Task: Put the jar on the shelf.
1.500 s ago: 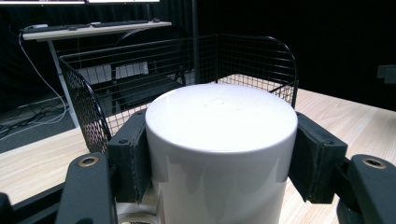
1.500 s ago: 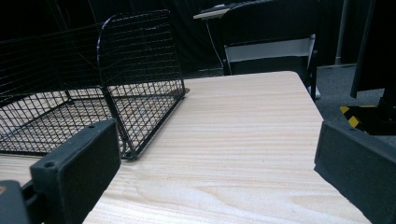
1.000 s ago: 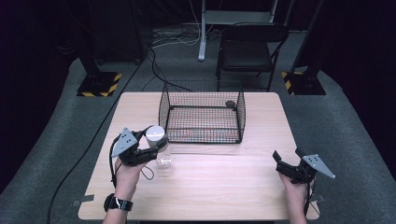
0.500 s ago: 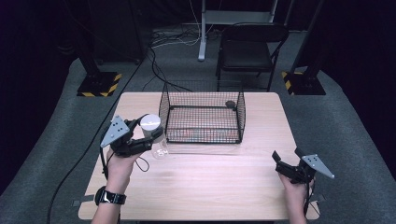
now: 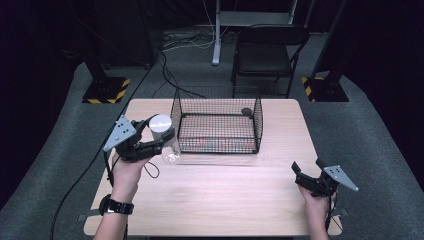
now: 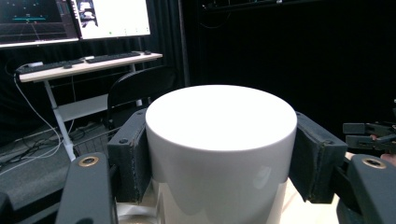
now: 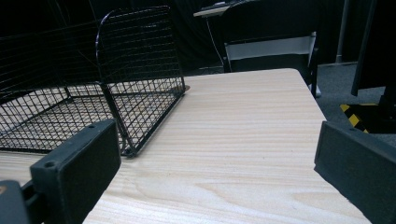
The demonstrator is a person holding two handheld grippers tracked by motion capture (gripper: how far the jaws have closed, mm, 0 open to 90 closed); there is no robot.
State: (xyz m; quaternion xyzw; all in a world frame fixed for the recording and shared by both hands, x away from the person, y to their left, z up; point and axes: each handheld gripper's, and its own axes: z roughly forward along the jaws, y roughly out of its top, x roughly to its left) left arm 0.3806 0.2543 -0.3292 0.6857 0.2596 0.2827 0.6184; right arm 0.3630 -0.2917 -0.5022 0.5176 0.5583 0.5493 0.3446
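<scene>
Near the table's (image 5: 210,200) left edge, left gripper (image 5: 159,136) is clamping white-lidded jar (image 5: 162,129); right gripper (image 5: 309,172) is sitting spread.

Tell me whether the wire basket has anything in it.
Nearly empty: the wire basket holds just one small dark object at its far right corner; its mesh floor is otherwise bare.

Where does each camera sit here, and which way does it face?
High view: above the person's side, looking forward and down on the table; forearms, both tongs.
Left gripper view: rides the left tongs, pads clamping a white-lidded jar.
Right gripper view: rides the right tongs, open, facing the wire basket.
Shared: high and right views show the basket.
</scene>
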